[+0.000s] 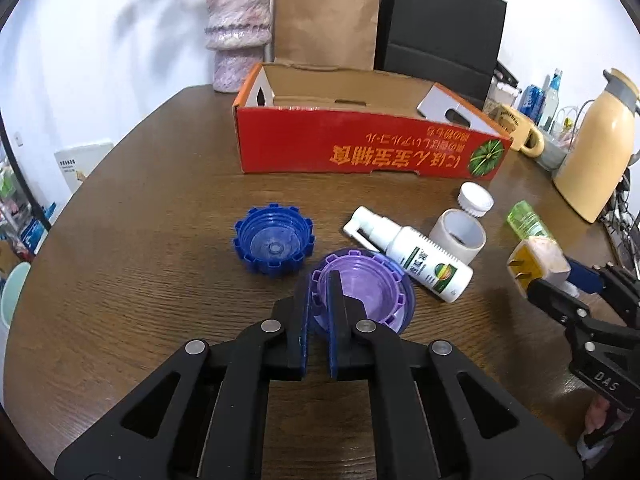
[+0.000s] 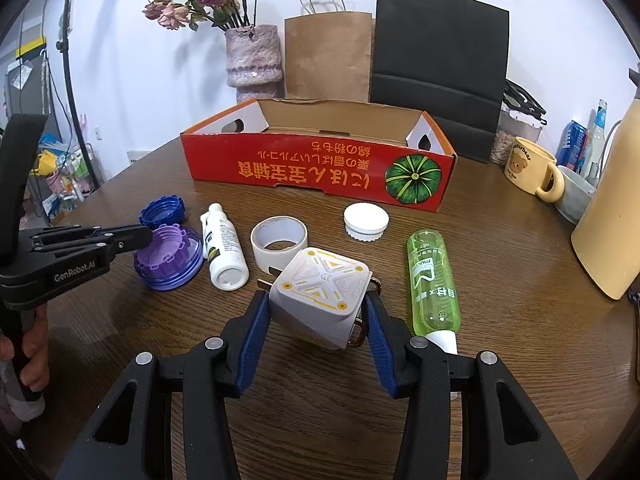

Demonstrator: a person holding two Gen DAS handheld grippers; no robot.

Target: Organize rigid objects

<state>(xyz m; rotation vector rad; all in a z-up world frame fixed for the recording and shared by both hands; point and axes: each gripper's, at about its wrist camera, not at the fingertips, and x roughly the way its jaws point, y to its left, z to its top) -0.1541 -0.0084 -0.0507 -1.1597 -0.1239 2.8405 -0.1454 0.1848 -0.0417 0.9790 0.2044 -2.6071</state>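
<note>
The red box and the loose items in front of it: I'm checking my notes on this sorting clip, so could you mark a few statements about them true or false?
1. The right gripper is shut on the white plug adapter. True.
2. The purple cap already lies inside the red box. False: it is on the table, with the left gripper closed on its rim.
3. The green spray bottle stands upright. False: it lies on its side.
4. The tape roll sits between the white bottle and the white lid. True.
5. The blue cap lies open side up. True.
</note>
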